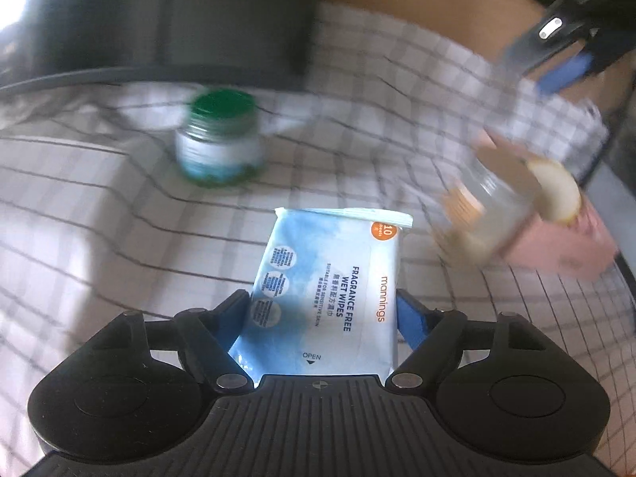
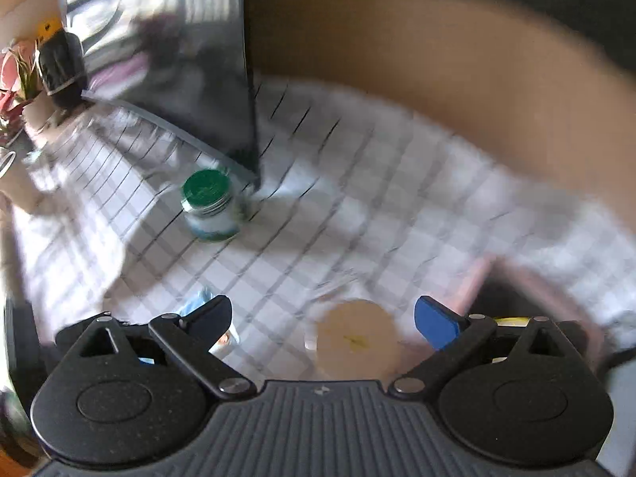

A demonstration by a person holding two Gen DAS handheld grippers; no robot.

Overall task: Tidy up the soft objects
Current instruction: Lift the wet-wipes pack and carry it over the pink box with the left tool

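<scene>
So the left gripper [image 1: 324, 310] was clamped on a pack of wet wipes [image 1: 330, 278], blue-and-white, sticking out lengthwise between the fingers above the checked cloth [image 1: 119, 218]. The right gripper [image 2: 322, 314] had its fingers spread wide with nothing in them, hovering right over a clear jar with a pale lid [image 2: 355, 338]. That jar leaned against a pink box [image 1: 564, 246], though it was all pretty blurry. Further back, a jar with a green lid [image 2: 206, 202] stood upright on the cloth, just in front of a big dark box-like thing [image 2: 190, 79].
</scene>
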